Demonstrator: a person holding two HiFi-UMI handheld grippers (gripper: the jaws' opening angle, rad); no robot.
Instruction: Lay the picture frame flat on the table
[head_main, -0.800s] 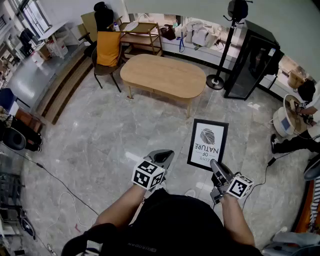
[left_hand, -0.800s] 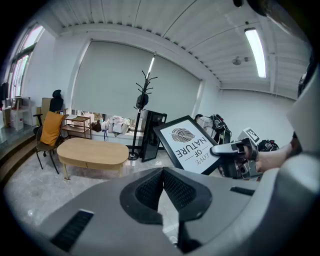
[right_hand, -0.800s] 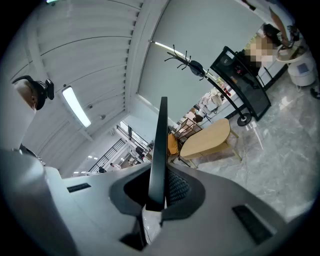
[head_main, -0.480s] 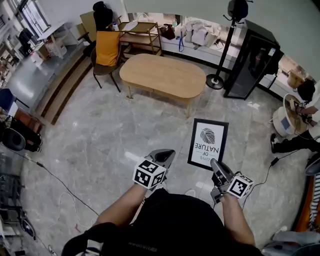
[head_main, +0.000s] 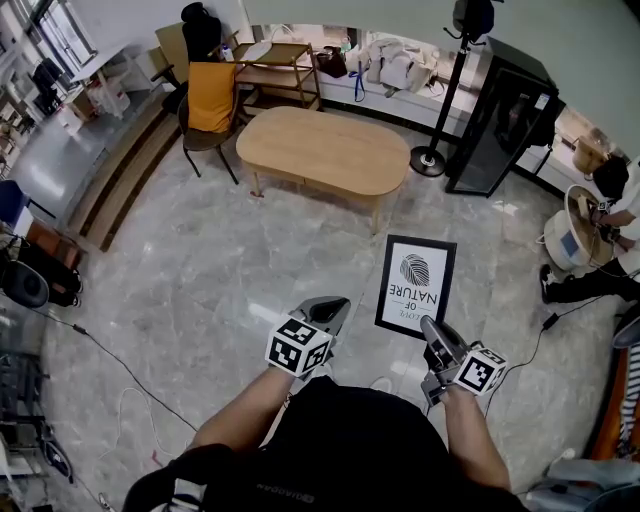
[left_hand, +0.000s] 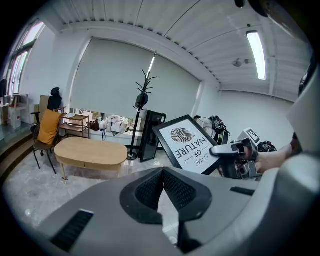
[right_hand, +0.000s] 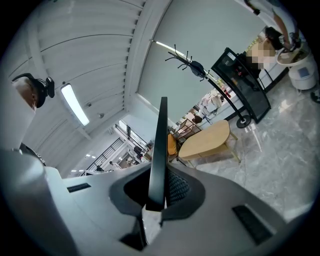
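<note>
The black picture frame (head_main: 416, 287), whose white print shows a leaf and the word NATURE, is held in the air over the marble floor. My right gripper (head_main: 427, 325) is shut on its near lower edge. In the right gripper view the frame (right_hand: 160, 150) appears edge-on, rising from between the pads. My left gripper (head_main: 337, 307) hovers to the left of the frame, shut with nothing between its fingers. From the left gripper view the frame (left_hand: 192, 145) tilts at the right. The oval wooden table (head_main: 325, 150) stands farther ahead with a bare top.
A chair draped in orange (head_main: 213, 100) and a wooden shelf cart (head_main: 285, 65) stand behind the table. A coat stand (head_main: 445, 100) and a black cabinet (head_main: 505, 120) are at its right. A person (head_main: 610, 240) sits at the far right. Cables lie on the floor at left.
</note>
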